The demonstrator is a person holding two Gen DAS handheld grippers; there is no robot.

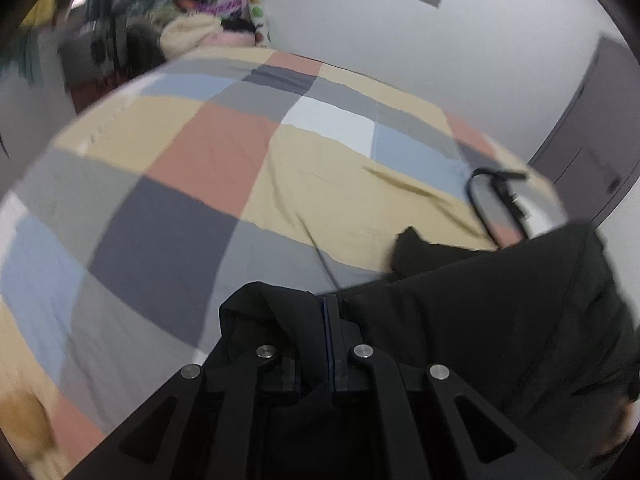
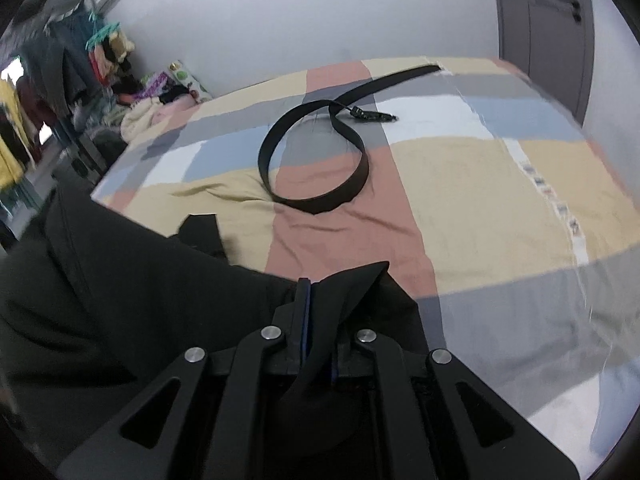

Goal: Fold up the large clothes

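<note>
While both grippers hold a black garment (image 1: 500, 300) up at the near edge of the patchwork bedspread (image 1: 200, 152), the risk lies mostly in what sits beyond it. A black belt (image 2: 316, 152) lies looped on the bedspread, well past the garment's far edge and apart from it, with its buckle end trailing farther off. If the cloth is swung or laid forward over the bedspread, it could land on the belt (a lump under the fold, or the belt dragged along with it). The left gripper (image 1: 331, 308) has its jaws pressed together on a bunched edge of the garment, and the right gripper (image 2: 316, 284) likewise pinches a pointed corner of the same dark cloth. Much of the fabric hangs slack between the two holds, so uneven tension might let it sag and crease. Both holds look narrow; a sharp tug could pull an edge free. Motion blur hides the garment's exact type.
</note>
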